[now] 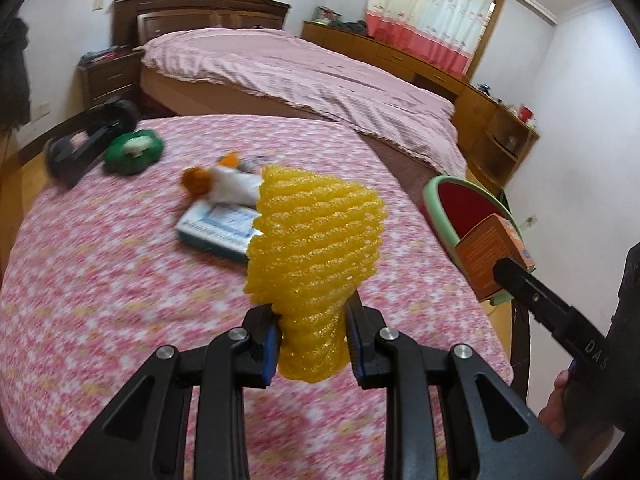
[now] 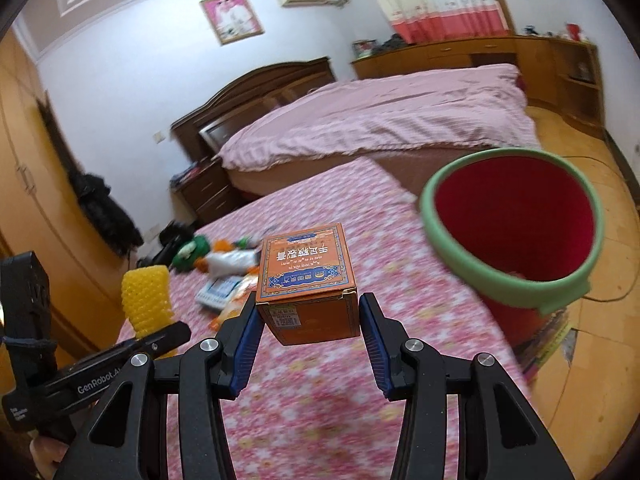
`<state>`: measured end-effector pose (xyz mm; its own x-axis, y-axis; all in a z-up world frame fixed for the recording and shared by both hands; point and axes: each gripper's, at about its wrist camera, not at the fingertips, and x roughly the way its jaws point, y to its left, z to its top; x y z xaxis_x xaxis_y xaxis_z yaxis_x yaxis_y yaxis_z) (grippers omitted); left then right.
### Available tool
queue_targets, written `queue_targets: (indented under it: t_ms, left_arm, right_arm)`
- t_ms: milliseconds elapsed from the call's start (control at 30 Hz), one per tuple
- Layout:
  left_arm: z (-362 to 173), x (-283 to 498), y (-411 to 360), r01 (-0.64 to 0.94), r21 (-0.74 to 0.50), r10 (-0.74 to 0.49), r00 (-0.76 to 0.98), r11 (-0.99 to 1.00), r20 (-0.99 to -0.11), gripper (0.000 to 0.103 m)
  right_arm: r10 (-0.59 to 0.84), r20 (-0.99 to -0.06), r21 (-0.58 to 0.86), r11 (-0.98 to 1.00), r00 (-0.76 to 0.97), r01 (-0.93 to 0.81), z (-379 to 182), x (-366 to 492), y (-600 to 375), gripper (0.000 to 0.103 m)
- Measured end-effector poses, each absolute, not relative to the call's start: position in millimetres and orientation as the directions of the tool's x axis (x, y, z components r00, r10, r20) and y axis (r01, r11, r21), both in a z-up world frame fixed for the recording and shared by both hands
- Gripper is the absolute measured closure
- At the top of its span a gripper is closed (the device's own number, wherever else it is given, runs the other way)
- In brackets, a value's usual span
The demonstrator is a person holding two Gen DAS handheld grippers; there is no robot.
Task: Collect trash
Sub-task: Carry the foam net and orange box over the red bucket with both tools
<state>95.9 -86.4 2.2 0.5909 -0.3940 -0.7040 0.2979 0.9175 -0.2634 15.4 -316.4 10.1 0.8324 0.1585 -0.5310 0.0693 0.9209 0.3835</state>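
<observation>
The left gripper squeezes a yellow foam net. The net is soft and bumpy, full of little holes, like a sleeve for fruit. It is pinched thin between the blue ribbed pads and fans out wide above them. It is up in the air over the table.

The right gripper grips an orange box. The box is smooth cardboard with sharp corners, a blue border and printed letters on top. The blue pads press on its two sides. The box hangs above the table, close to the bucket.

The bucket is round, with a thick pale green rim and a deep red inside. It stands just past the edge of the table, on the right.

The table has a cloth with tiny pink, red and white flowers. More trash lies on it, farther away: a flat white and blue packet, a crumpled white wrapper with an orange bit beside it, and a lumpy green thing. They are blurry.

Behind is a bed with a striped pink cover and a dark wooden headboard.
</observation>
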Motion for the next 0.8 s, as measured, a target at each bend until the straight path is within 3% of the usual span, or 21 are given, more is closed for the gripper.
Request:
queue_targets:
  t_ms: [367, 800]
  left_arm:
    - [5, 128, -160, 0.424, -0.263, -0.471, 0.521, 0.867, -0.711, 0.075]
    - [-4, 160, -242, 0.526, -0.255, -0.517, 0.443, 0.811, -0.732, 0.075]
  right_arm:
    - [0.011, -0.545, 0.403, 0.880, 0.838, 0.251, 6, 14, -396, 0.054]
    - [-0.058, -0.600, 0.417, 0.829, 0.798, 0.374, -20, 31, -458, 0.054]
